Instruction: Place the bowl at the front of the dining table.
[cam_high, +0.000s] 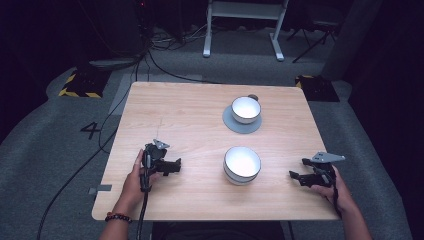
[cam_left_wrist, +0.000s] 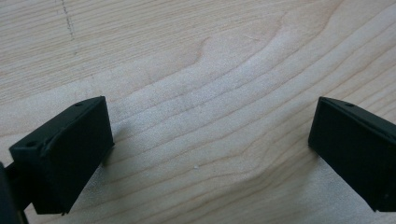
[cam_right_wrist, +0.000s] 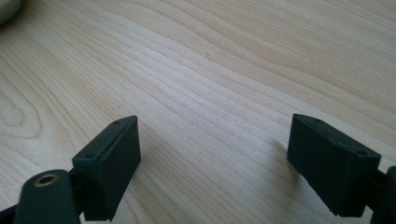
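Observation:
A white bowl (cam_high: 242, 164) stands near the middle of the wooden table (cam_high: 190, 125). Behind it a white cup (cam_high: 246, 109) with a dark handle sits on a grey saucer (cam_high: 231, 123). My left gripper (cam_high: 176, 166) rests on the table left of the bowl, pointing toward it, open, with bare wood between its jaws (cam_left_wrist: 210, 149). At the table's right edge my right gripper (cam_high: 296, 175) lies open too, pointing left at the bowl, nothing between its jaws (cam_right_wrist: 212, 154). A sliver of the bowl (cam_right_wrist: 7, 11) shows in the right gripper view's top left corner.
Beyond the table lie grey carpet, black cables (cam_high: 165, 70), a white desk frame (cam_high: 242, 30) and yellow-black striped floor plates (cam_high: 80, 85). A "4" mark (cam_high: 91, 130) is on the floor at left. Bare wood surrounds both grippers.

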